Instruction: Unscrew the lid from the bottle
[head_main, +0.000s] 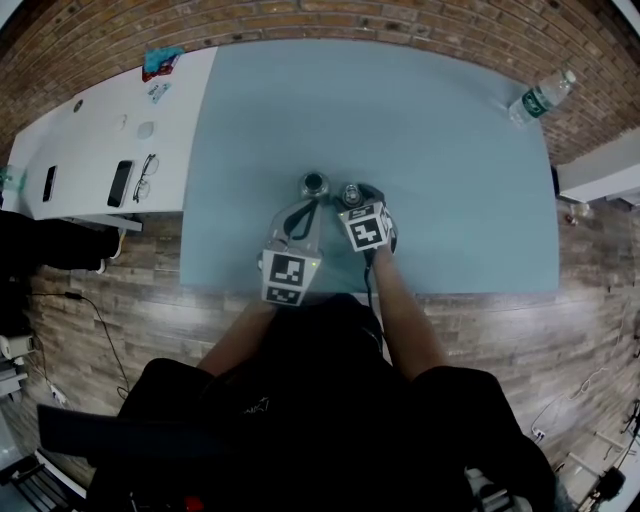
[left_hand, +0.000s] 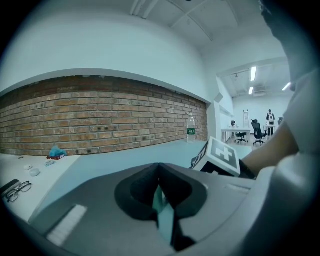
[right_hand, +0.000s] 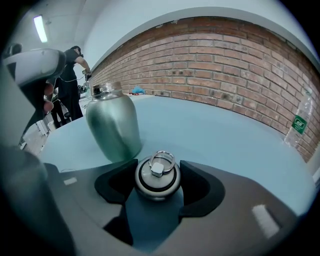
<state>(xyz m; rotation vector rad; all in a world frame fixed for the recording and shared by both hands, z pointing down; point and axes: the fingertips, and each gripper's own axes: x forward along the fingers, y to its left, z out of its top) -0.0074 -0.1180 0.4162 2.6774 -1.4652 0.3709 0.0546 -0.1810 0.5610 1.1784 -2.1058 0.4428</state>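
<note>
A pale blue table (head_main: 450, 200) is seen from above, with 2 hand-held grippers held close together near its front edge. The metal bottle (right_hand: 112, 127) is stood upright on the table with its threaded mouth uncovered. The lid (right_hand: 157, 176) (a round stopper with a small ring on top) is already off it and is just beside the bottle. The lid is clasped between the jaws of the right gripper (head_main: 352, 200), which are spread wide around its rounded sides, and the gripper is tilted down toward the table. The left gripper (left_hand: 159, 172) is closed fully with nothing between its jaws. It is held close to the bottle, though contact cannot be judged, and the bottle is not gripped by anything. The unscrewing appears done, so the risks are judged to lie in what follows. The lid could be let slip, since it is pinched only on a curved, smooth-looking surface, and once dropped it could roll away across the table. The bottle could be knocked over by either gripper, because both are crowded next to it and it is unsteadied. Whether anything is inside cannot be seen, but any contents would be spilled through the open mouth. A plastic water bottle (head_main: 541, 98) is stood well apart at the far right corner and is not endangered.
</note>
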